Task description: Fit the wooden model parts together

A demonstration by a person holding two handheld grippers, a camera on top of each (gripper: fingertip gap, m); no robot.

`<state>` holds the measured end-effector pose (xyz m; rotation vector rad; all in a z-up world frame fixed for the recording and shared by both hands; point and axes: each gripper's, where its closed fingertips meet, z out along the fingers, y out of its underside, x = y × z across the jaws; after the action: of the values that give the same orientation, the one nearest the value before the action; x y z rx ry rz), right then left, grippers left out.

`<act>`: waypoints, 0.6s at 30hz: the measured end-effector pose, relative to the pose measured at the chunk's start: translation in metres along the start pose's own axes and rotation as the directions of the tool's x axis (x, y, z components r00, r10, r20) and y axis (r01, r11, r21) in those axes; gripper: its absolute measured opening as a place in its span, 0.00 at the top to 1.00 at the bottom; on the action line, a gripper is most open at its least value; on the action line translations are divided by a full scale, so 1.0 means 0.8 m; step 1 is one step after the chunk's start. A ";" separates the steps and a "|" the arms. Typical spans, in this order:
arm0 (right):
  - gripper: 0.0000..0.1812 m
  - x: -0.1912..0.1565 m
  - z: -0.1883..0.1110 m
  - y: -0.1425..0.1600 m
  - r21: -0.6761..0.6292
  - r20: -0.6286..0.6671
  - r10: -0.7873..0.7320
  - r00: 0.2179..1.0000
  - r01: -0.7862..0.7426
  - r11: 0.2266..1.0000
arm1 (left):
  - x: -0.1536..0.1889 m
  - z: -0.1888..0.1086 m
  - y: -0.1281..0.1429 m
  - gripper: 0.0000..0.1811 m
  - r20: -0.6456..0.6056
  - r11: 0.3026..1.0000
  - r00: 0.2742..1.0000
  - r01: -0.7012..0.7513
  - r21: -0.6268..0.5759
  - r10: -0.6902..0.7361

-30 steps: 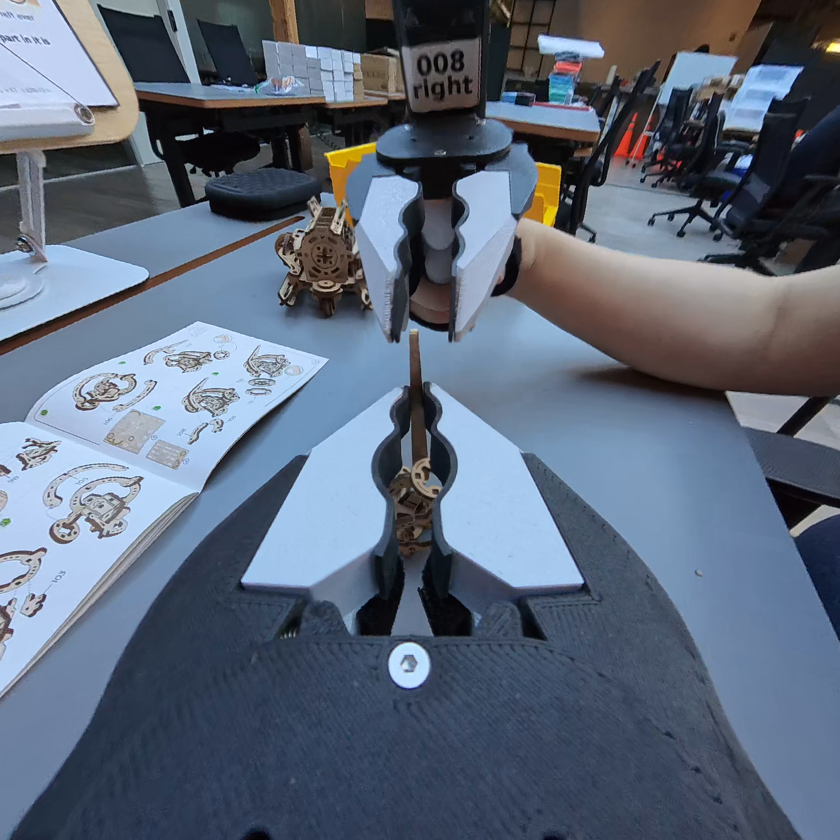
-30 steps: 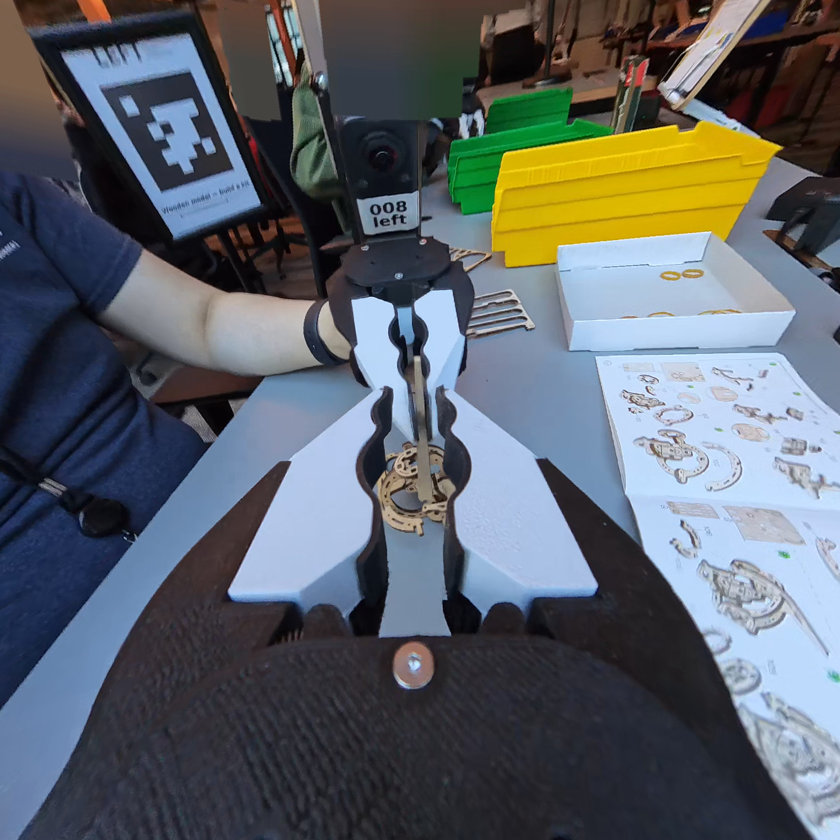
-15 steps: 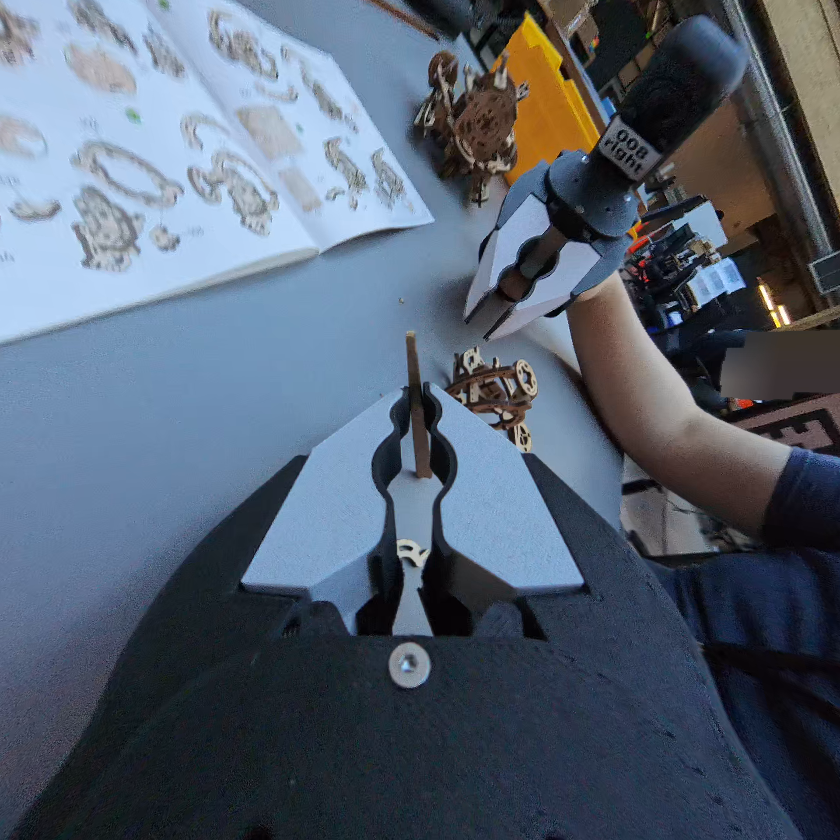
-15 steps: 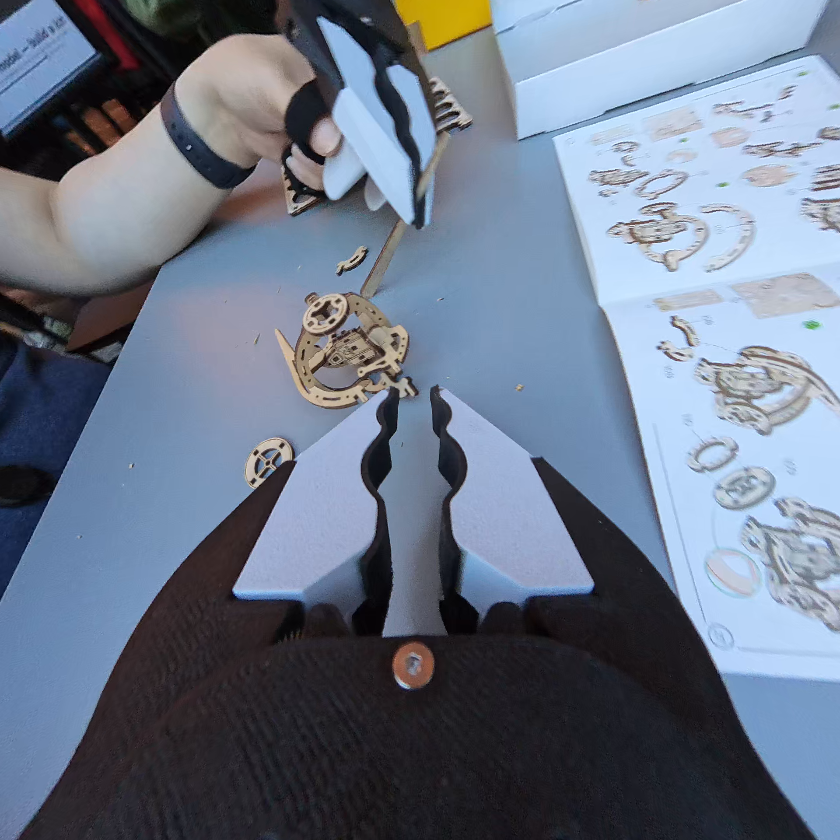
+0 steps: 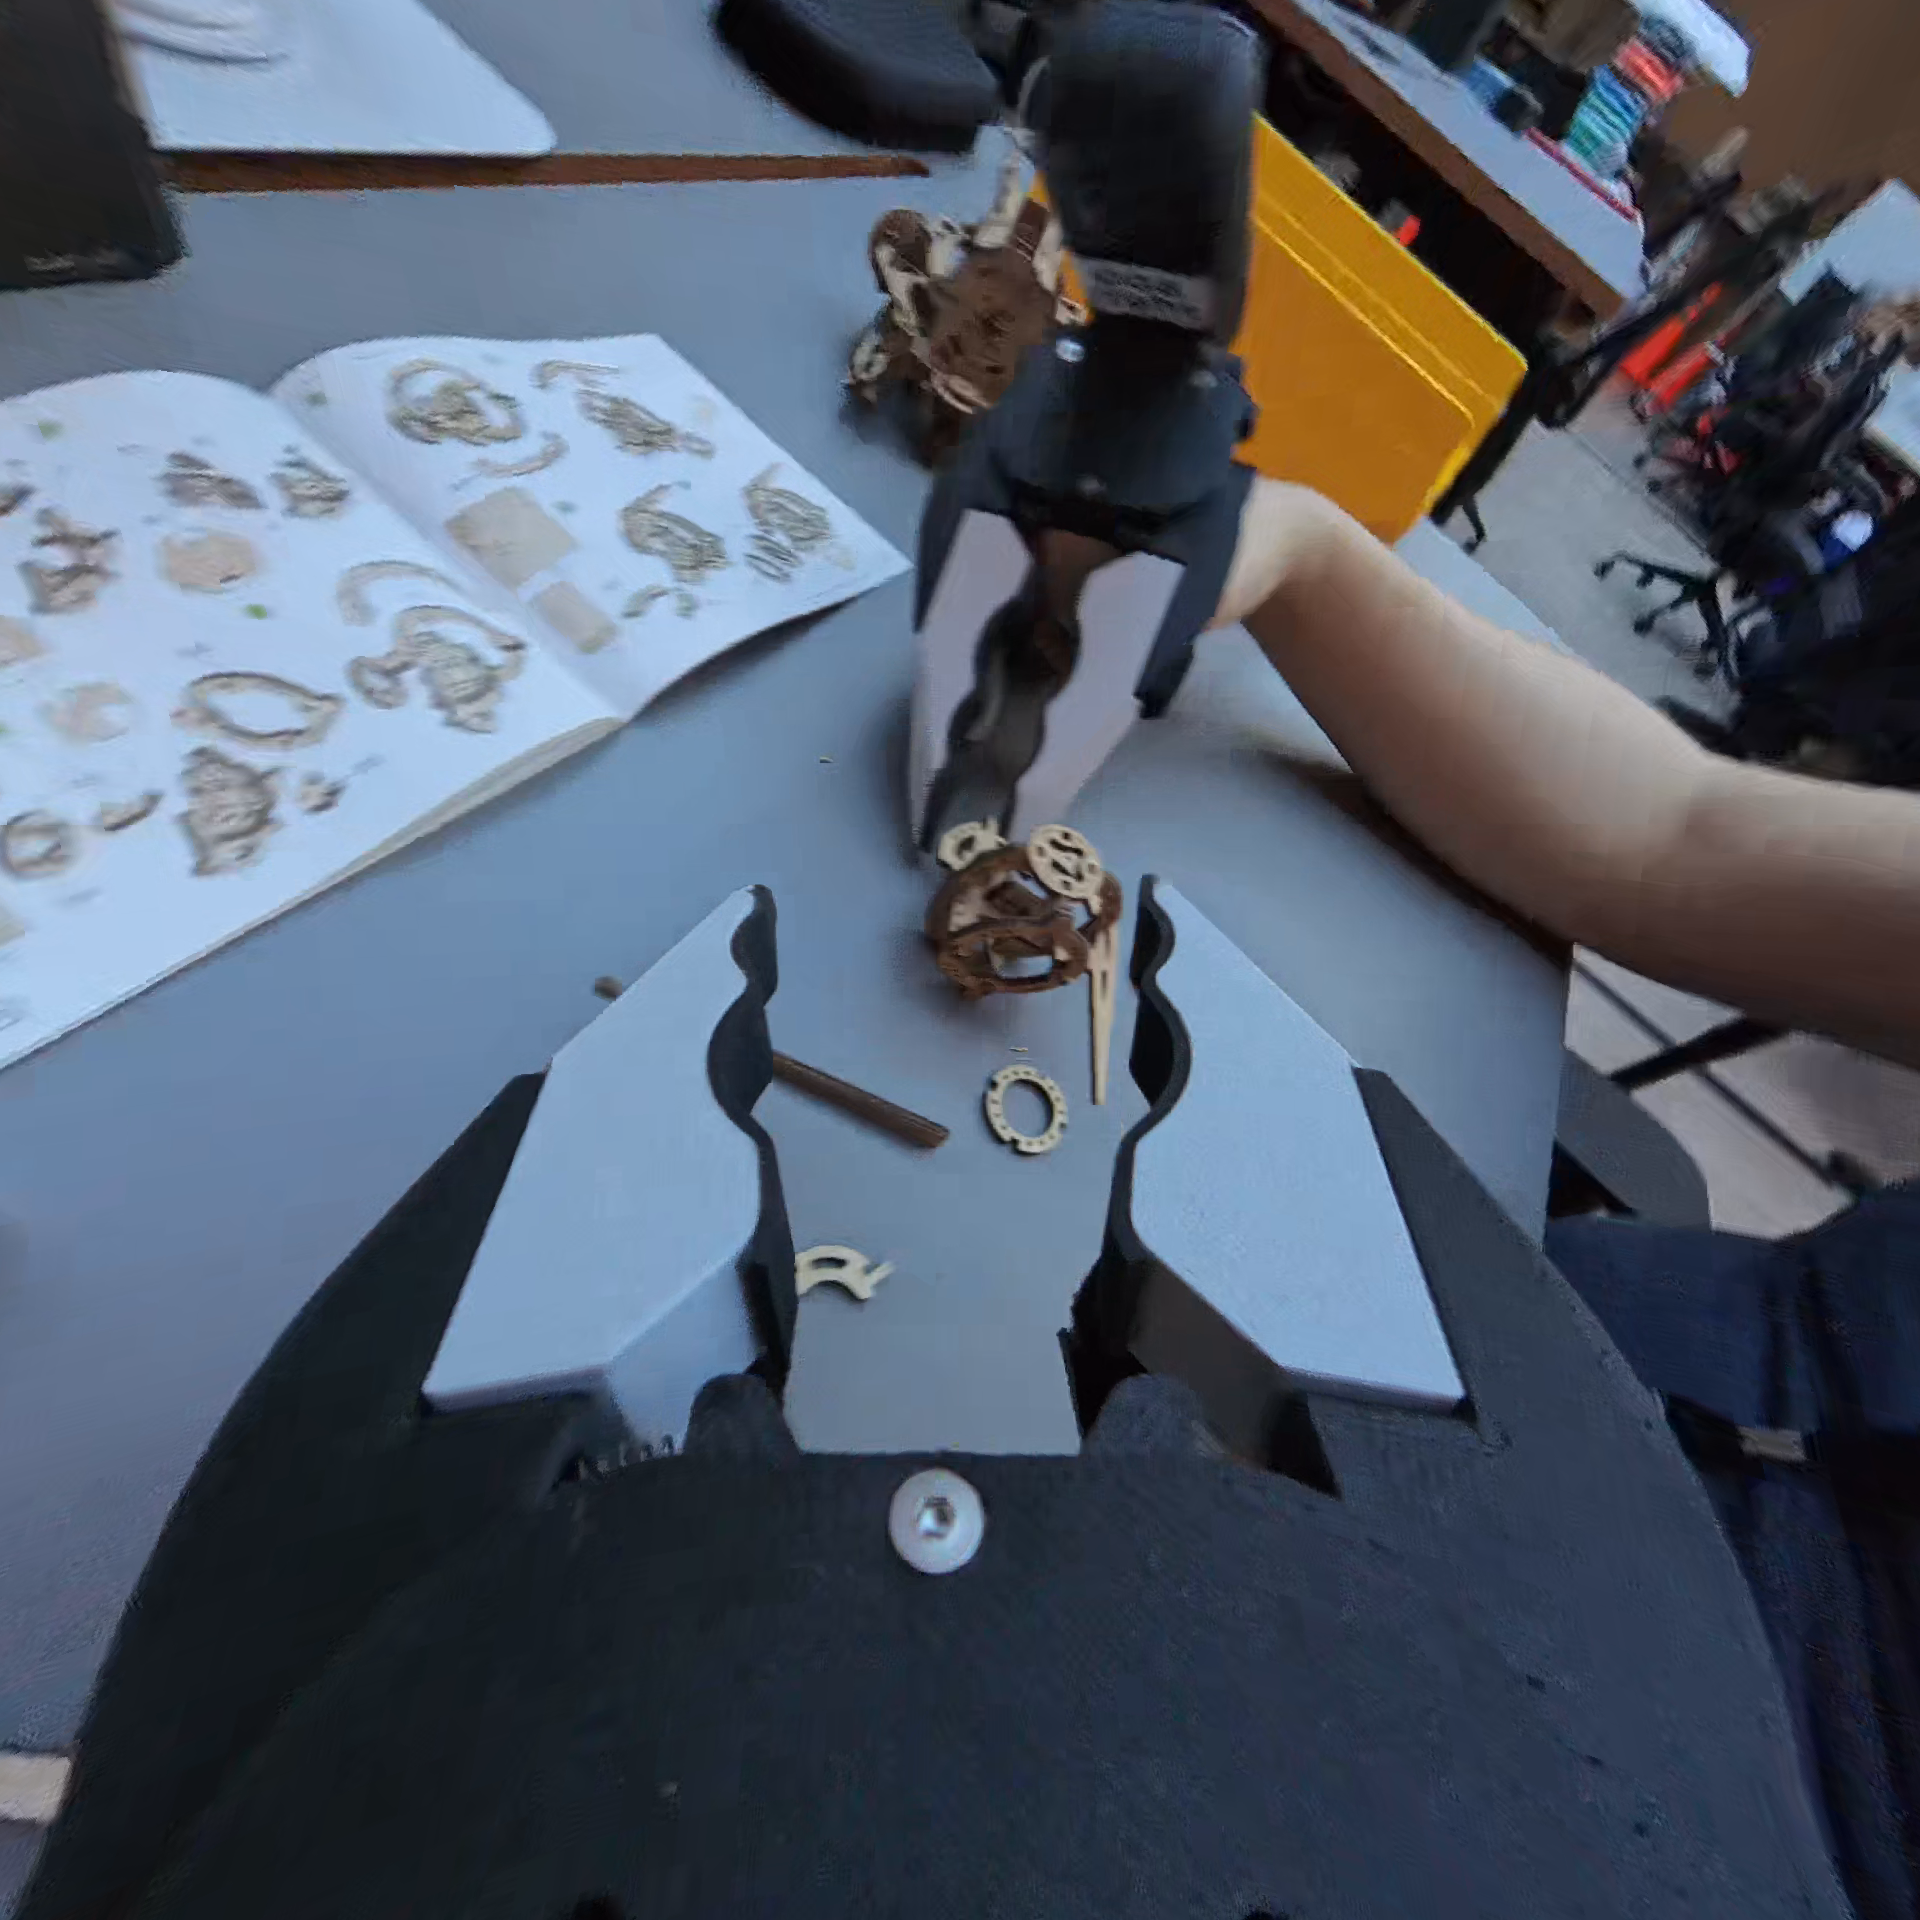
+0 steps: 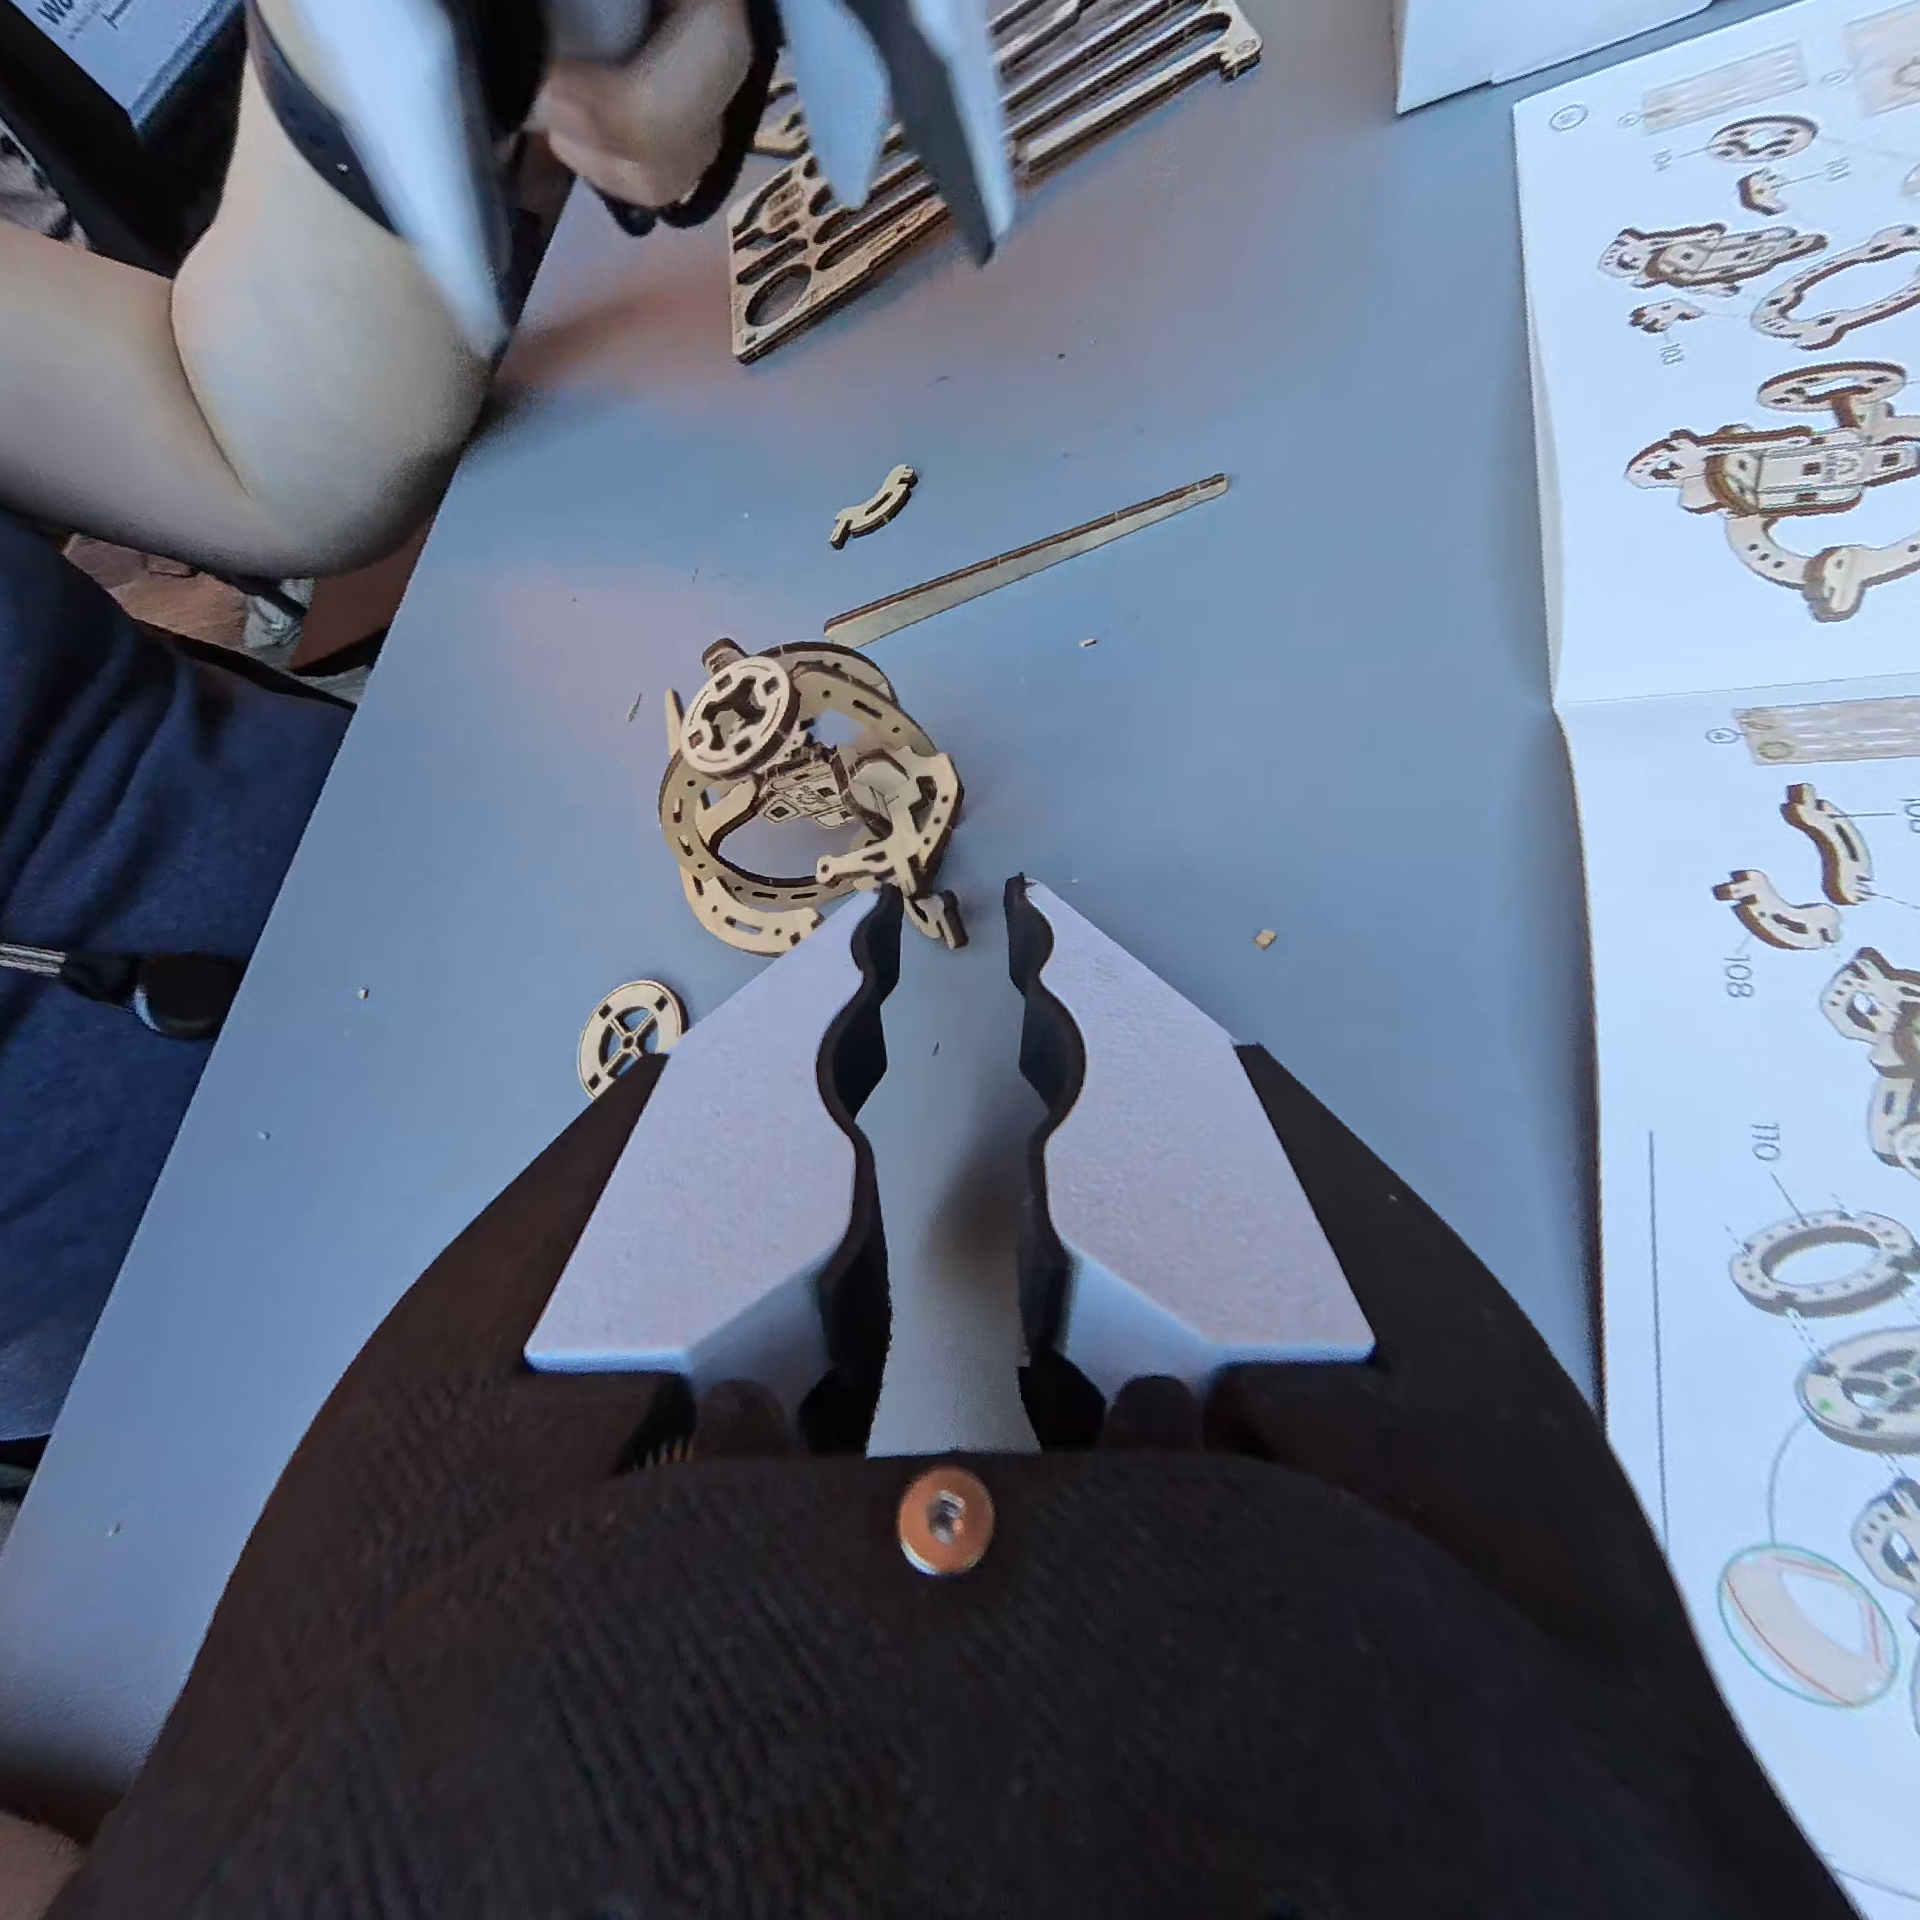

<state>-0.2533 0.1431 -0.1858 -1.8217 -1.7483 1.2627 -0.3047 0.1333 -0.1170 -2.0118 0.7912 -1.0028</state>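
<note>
The partly built wooden model [image 6: 800, 800] lies on the grey table [image 6: 1247, 779], just past my right gripper [image 6: 953, 894], whose jaws stand a little apart and empty. A thin wooden stick [image 6: 1029, 561], a small curved piece [image 6: 873, 506] and a spoked disc [image 6: 631, 1034] lie loose around it. In the left wrist view my left gripper [image 5: 956, 899] is wide open and empty above the model [image 5: 1023, 920], the stick [image 5: 862, 1101], a ring [image 5: 1027, 1109] and the curved piece [image 5: 840, 1273]. The right gripper [image 5: 971, 831] points down at the model.
An open instruction booklet [image 5: 364, 582] lies at the left, also seen in the right wrist view [image 6: 1714, 727]. A finished wooden model [image 5: 956, 301] and a yellow bin [image 5: 1340, 343] stand behind. A wooden parts sheet [image 6: 935, 187] lies farther back. A person's forearm [image 5: 1558, 790] crosses the table edge. The left gripper's tips are roughly 10 cm from the right gripper's. The left tips stand about 6 cm off the thin wooden stick [image 6: 1029, 561].
The right gripper let go of the model and the left gripper opened and dropped the stick; both now lie on the table. Both grippers have tilted down over them.
</note>
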 end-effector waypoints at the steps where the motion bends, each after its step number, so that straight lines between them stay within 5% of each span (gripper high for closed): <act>1: 0.90 -0.001 0.001 0.000 -0.005 0.008 -0.001 1.000 0.001 1.000 | 0.012 0.009 0.011 0.57 0.002 0.997 0.998 -0.059 -0.044 0.059; 7: 0.91 -0.007 0.003 0.004 -0.025 0.015 -0.015 1.000 0.016 1.000 | 0.023 0.063 0.064 0.47 0.136 0.870 0.877 -0.414 -0.267 0.460; 18: 0.98 -0.028 0.008 0.016 -0.029 -0.053 -0.063 0.997 0.062 0.998 | 0.025 0.081 0.063 0.65 0.067 0.898 0.909 -0.390 -0.202 0.410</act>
<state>-0.2467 0.1178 -0.1906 -1.7843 -1.7875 1.1604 -0.2498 0.1125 -0.1778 -1.9230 1.2172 -0.5940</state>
